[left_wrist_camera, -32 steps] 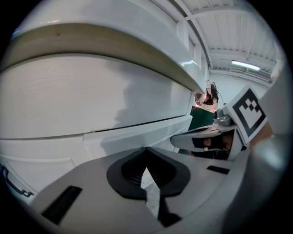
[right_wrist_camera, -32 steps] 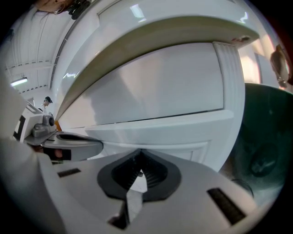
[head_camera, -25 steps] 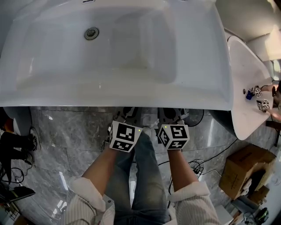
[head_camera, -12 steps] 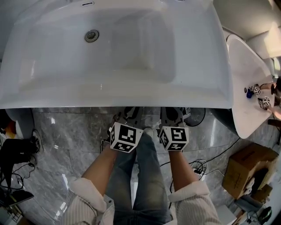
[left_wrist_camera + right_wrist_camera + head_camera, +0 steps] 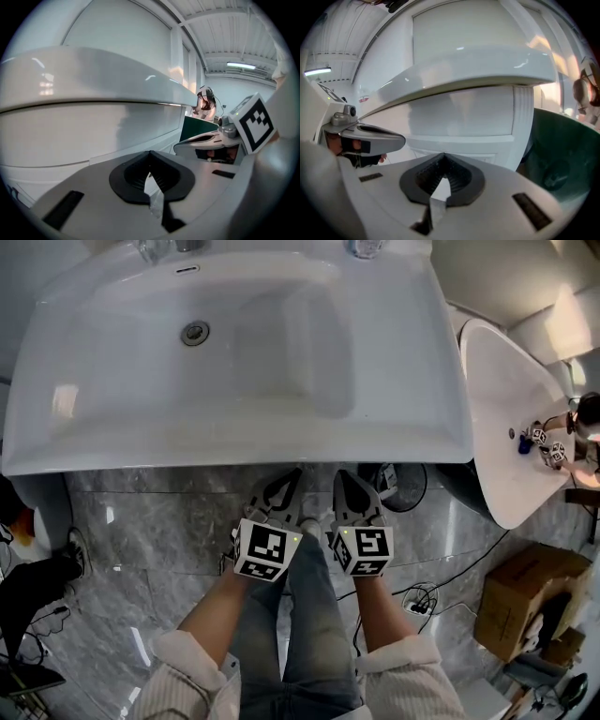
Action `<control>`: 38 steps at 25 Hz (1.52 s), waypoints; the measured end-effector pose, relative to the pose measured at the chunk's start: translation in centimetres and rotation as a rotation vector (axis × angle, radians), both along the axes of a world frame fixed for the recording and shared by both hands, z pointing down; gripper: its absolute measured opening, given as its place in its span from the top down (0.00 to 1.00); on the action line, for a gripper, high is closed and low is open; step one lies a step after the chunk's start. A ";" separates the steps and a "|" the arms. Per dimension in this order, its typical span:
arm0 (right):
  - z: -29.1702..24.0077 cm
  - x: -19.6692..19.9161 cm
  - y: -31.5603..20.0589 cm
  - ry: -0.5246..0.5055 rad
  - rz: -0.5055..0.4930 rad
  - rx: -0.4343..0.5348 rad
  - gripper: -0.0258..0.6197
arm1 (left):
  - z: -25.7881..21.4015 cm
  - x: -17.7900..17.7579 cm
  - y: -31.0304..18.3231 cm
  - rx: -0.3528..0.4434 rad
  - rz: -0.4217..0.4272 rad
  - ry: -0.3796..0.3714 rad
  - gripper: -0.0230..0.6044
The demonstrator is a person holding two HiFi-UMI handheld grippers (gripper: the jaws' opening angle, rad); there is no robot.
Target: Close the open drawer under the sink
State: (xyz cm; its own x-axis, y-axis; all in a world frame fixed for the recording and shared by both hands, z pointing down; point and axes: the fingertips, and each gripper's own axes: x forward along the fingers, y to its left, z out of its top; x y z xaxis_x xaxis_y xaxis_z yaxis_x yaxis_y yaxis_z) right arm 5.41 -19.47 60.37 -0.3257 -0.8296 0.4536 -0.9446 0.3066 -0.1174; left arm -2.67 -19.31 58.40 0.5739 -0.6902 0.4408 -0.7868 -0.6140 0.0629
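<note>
Where the sink [image 5: 234,442] ends in its rounded front rim, we hold both grippers just below that edge, side by side and close together, above our jeans [image 5: 309,615].

1. Left gripper [image 5: 150,153]. Grey plastic shell, black ribbed pads. The jaws meet at the tips with nothing between them, and they point at the drawer front.

2. Right gripper [image 5: 443,158]. Same build. The jaws are likewise pressed together and empty, and face the same panel.

3. Drawer [image 5: 464,115]. A flat, smooth white front directly beneath the sink's overhanging rim, and the straight seam of a lower panel runs under it. From the head view it is hidden under the sink, and no part of it passes the rim. In both gripper views open air seems to lie between the tips and the panel.

4. Sink. Glossy white and rectangular, with rounded corners and a shallow bowl. A round metal drain [image 5: 194,332] sits toward the back left.

5. Floor [image 5: 150,521]. Polished grey stone, veined and reflective. It is bare between the sink's edge and our legs, and to our left.

6. Right side, more crowded. A second white basin [image 5: 497,409], oval-edged, stands near the sink's right corner. Below it are black cables [image 5: 422,596] and a brown cardboard box [image 5: 525,601].
</note>
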 end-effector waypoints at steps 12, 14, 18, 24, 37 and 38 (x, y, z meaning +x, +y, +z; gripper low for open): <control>-9.2 -0.5 4.1 -0.085 0.068 0.018 0.94 | -9.9 0.3 3.6 0.024 0.031 0.075 0.94; -11.3 -0.8 4.2 -0.103 0.062 0.033 0.94 | -12.0 0.3 3.7 0.032 0.023 0.088 0.94; -15.9 -1.7 4.1 -0.108 0.003 0.055 0.94 | -16.9 0.3 3.7 0.043 -0.011 0.138 0.94; -22.3 -2.4 3.6 -0.102 -0.105 0.115 0.94 | -23.3 1.1 3.8 0.090 -0.032 0.185 0.94; -34.2 -1.9 4.8 -0.191 -0.224 0.194 0.94 | -34.7 1.6 5.4 0.180 -0.011 0.247 0.94; -34.8 -1.8 5.0 -0.190 -0.232 0.204 0.94 | -35.3 1.5 5.5 0.188 -0.014 0.253 0.94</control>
